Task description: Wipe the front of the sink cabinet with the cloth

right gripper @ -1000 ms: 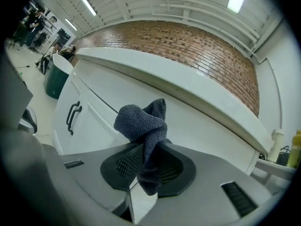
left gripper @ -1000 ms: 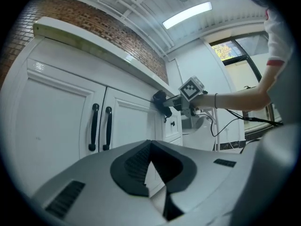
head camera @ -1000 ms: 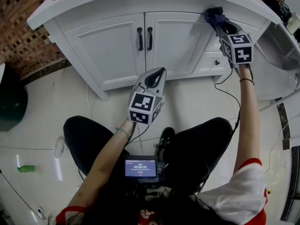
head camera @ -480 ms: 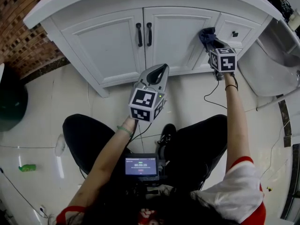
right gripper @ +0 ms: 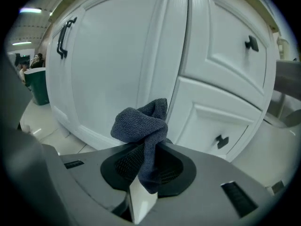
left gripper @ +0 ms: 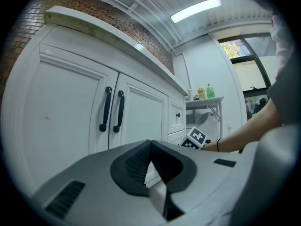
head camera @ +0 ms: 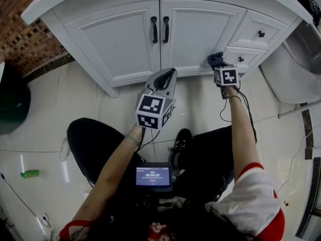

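The white sink cabinet (head camera: 125, 39) has two doors with black handles (head camera: 160, 29) and small drawers at its right. My right gripper (head camera: 218, 64) is shut on a dark blue cloth (head camera: 215, 59), pressed low against the cabinet where the right door meets the bottom drawer. In the right gripper view the bunched cloth (right gripper: 143, 126) sticks up from the jaws close to the cabinet front (right gripper: 117, 74). My left gripper (head camera: 164, 79) hangs shut and empty, short of the doors (left gripper: 70, 117), below the handles (left gripper: 112, 109).
A white basin or toilet (head camera: 293, 69) stands right of the cabinet. A dark green bin (head camera: 10, 104) sits at the left by the brick wall (head camera: 25, 44). A small green object (head camera: 29, 173) lies on the tiled floor. My legs and a screen (head camera: 153, 176) are below.
My right gripper has carried the cloth down the cabinet front, from near the countertop edge to the bottom of the right door. The left gripper has barely moved.
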`<state>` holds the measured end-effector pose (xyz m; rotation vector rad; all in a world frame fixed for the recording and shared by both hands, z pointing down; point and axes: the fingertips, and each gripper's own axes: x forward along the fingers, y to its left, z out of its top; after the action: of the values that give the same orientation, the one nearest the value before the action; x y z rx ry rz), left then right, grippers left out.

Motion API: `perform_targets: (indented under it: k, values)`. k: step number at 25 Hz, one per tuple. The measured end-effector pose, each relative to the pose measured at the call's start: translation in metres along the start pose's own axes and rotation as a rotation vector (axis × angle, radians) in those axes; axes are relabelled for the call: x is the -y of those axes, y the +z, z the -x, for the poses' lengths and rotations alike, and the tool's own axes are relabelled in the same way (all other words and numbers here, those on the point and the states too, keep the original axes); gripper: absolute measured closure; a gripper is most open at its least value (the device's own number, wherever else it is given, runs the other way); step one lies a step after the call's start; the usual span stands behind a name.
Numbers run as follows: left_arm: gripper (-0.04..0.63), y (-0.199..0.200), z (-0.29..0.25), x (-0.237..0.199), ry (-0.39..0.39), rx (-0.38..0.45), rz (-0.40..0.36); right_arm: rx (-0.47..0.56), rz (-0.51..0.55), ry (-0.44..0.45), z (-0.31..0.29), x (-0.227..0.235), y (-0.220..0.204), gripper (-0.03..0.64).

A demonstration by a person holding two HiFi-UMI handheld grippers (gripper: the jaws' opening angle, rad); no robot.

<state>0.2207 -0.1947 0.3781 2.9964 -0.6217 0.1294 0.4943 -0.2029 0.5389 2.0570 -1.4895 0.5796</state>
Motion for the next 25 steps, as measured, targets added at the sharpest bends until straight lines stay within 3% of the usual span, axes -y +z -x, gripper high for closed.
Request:
perform_targets:
  k: [5, 10, 18, 25]
  values:
    - [0.563, -0.018, -0.001, -0.014, 0.013, -0.026, 0.019, -0.100, -0.053, 0.012, -0.031, -0.015, -0.050, 0.531]
    - [0.563, -0.032, -0.004, -0.028, 0.032, -0.046, 0.031, -0.148, -0.078, 0.014, -0.047, -0.020, -0.071, 0.531]
    - [0.563, -0.028, 0.010, -0.041, 0.078, -0.034, 0.050, -0.103, -0.115, 0.066, -0.031, -0.050, -0.057, 0.531]
    - [0.563, -0.022, 0.047, -0.046, 0.113, -0.039, 0.033, -0.021, -0.109, 0.178, 0.012, -0.123, -0.028, 0.531]
